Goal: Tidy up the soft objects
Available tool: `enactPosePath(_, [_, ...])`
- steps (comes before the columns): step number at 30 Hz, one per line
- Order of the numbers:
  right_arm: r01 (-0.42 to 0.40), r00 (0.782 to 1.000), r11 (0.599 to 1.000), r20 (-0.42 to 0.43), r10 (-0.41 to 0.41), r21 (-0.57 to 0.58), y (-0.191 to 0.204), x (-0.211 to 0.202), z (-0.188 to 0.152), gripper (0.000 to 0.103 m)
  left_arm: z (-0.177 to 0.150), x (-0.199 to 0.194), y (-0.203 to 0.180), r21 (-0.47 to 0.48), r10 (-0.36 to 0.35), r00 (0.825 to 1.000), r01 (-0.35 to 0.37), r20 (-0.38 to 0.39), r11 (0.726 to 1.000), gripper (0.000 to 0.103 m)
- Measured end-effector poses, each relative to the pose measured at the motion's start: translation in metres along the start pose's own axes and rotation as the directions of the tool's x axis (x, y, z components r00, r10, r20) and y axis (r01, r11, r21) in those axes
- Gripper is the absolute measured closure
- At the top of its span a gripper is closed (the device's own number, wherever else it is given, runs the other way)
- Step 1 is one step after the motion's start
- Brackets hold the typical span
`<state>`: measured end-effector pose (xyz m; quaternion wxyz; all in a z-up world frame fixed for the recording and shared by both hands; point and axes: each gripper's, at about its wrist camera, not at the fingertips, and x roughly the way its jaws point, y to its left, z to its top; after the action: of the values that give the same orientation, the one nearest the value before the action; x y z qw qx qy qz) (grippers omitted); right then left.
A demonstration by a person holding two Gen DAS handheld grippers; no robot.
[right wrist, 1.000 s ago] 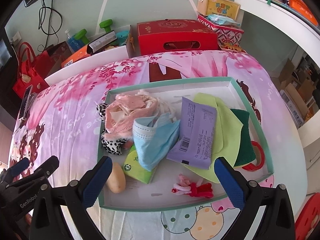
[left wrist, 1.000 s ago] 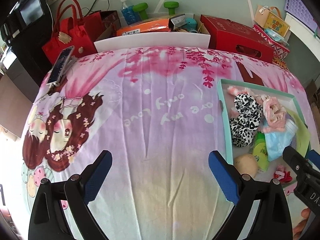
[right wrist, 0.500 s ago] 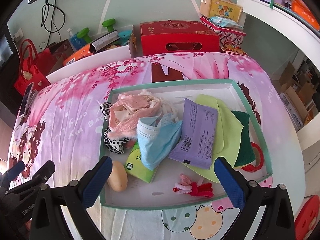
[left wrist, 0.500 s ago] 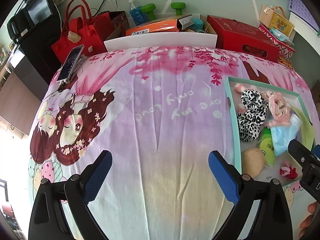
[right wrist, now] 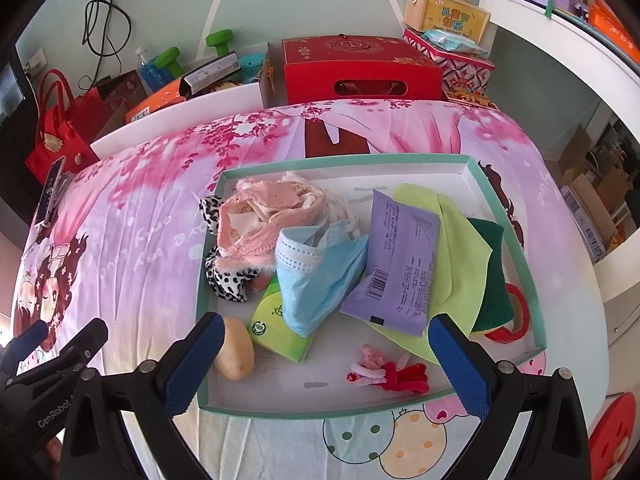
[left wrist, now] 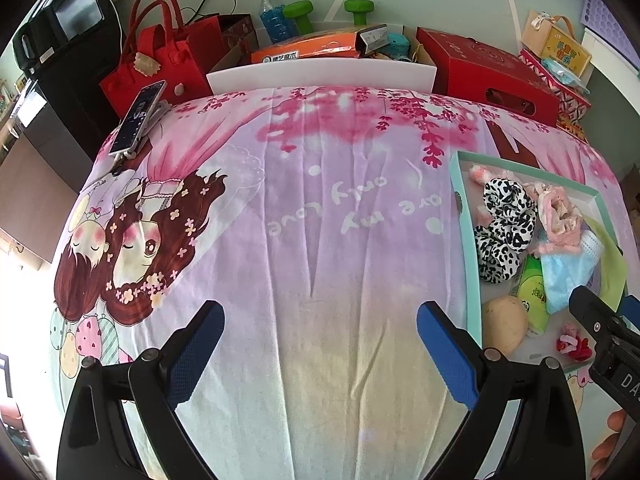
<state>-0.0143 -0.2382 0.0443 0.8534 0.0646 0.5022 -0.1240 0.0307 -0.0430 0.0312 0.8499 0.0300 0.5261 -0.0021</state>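
A shallow teal-rimmed tray (right wrist: 516, 240) lies on the printed bedsheet and holds a heap of soft things: a blue face mask (right wrist: 320, 276), a pink lacy cloth (right wrist: 264, 212), a leopard-print scrunchie (right wrist: 226, 280), a purple packet (right wrist: 396, 268), a lime cloth (right wrist: 452, 248), a dark green cloth (right wrist: 494, 276), a green tissue pack (right wrist: 276, 320), a potato (right wrist: 236, 348) and a red-pink yarn piece (right wrist: 388, 372). My right gripper (right wrist: 324, 364) hangs open over the tray's near edge, empty. My left gripper (left wrist: 316, 348) is open over bare sheet left of the tray (left wrist: 466, 240).
A phone (left wrist: 138, 118) lies at the sheet's far left corner. Red bags (left wrist: 160, 64), a red gift box (right wrist: 360, 68), an orange carton (left wrist: 304, 50) and green dumbbells (left wrist: 298, 10) crowd the far side. The wide sheet (left wrist: 280, 220) stretches left of the tray.
Both grippers drew back and rose slightly, so the bed and tray look a little farther away. Both stayed open and nothing in the tray moved.
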Motion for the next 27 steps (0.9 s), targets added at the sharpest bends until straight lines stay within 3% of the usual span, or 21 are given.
enactPosePath(27, [0.005, 1.000, 1.000, -0.015, -0.005, -0.006, 0.0009, 0.0039, -0.0010, 0.000, -0.0008, 0.0054, 0.0003, -0.003, 0.017, 1.000, -0.018, -0.017, 1.000, 0.006])
